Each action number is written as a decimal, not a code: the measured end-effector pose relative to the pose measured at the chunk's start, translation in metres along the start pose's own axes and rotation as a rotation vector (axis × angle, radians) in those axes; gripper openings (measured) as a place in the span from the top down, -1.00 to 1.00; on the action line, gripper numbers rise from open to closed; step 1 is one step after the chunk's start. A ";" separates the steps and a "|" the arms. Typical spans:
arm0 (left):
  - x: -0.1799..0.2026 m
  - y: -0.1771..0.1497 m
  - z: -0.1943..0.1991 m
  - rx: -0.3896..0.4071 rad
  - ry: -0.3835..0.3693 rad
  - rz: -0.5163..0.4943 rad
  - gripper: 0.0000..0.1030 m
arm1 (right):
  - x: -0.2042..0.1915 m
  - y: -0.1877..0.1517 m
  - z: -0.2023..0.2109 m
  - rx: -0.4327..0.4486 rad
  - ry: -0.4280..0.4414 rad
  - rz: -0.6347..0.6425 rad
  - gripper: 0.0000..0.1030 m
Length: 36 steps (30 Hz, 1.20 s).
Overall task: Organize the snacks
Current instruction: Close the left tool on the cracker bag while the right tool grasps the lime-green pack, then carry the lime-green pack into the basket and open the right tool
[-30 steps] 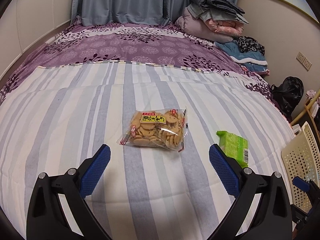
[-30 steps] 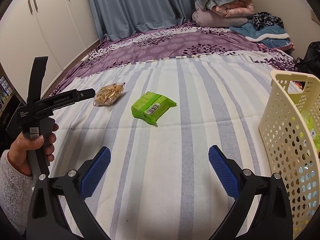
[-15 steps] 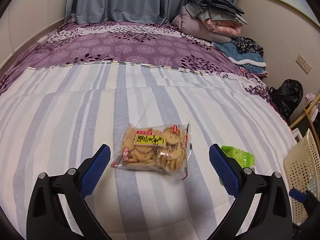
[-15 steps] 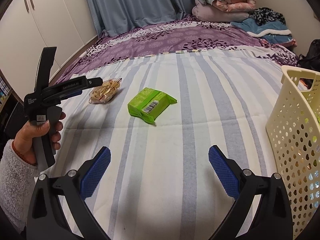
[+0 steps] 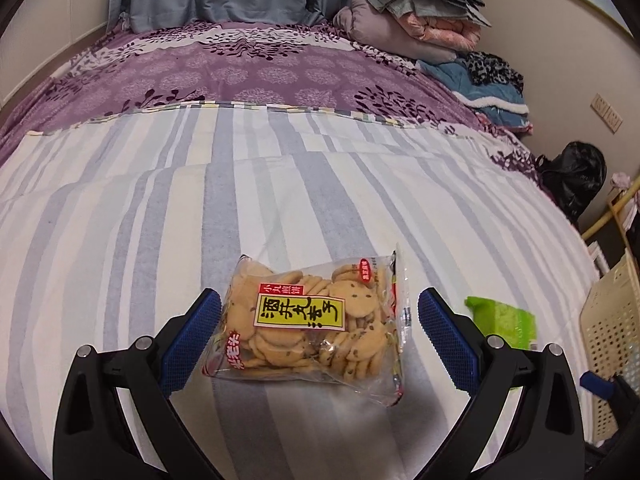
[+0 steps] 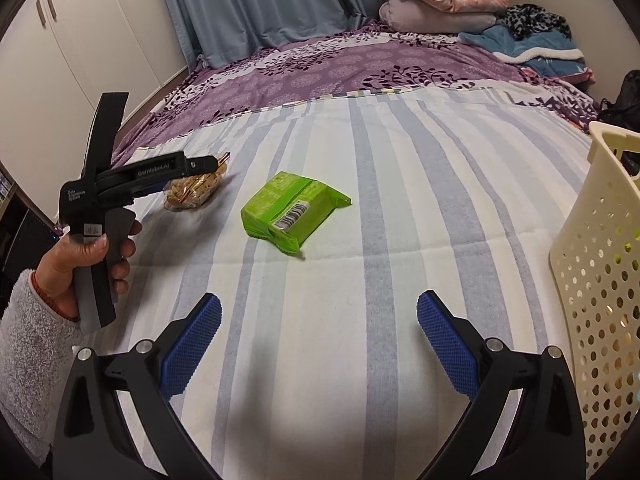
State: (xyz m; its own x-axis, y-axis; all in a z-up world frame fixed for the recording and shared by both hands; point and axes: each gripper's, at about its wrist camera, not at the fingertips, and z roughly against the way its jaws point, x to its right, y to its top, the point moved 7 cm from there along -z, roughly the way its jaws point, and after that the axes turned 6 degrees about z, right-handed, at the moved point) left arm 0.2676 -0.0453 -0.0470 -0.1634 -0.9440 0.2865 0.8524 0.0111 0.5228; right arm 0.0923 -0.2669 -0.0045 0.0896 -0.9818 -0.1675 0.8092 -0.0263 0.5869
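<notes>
Left tongs (image 5: 319, 328): black frame with blue ribbed pads, spread wide, one pad on either side of the clear plastic bag of round tan biscuits (image 5: 310, 324); the left pad sits at the bag's edge, and whether it touches cannot be told. The bag lies flat on the bed with the blue-and-white striped cover (image 5: 280, 184), yellow label up.

Left hand (image 6: 86, 258): in a fuzzy grey sleeve (image 6: 28, 360), gripping the tool's handle at the bed's left side.

Right tongs (image 6: 319, 328): same build, spread wide, holding nothing, above bare striped cover.

Bright green flat foil snack packet (image 6: 290, 210): lies on the bed, barcode up, near the biscuit bag but apart from it, ahead of the right tongs.

Cream perforated plastic basket (image 6: 600, 280): stands at the bed's right edge, well apart from both snacks.

Purple floral bedspread (image 5: 256, 76): covers the far part of the bed; folded quilts (image 5: 416, 20) are stacked at its far right corner.
</notes>
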 end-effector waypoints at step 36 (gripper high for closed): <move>-0.028 -0.020 0.081 0.161 0.054 0.054 -0.74 | -0.033 0.065 -0.098 -0.032 -0.124 0.056 -0.39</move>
State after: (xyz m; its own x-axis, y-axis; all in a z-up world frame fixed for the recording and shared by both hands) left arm 0.2150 0.0081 -0.0003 -0.0895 -0.9568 0.2765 0.7682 0.1104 0.6307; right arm 0.1991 -0.2178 -0.0380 0.0644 -0.9973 -0.0344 0.8233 0.0336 0.5667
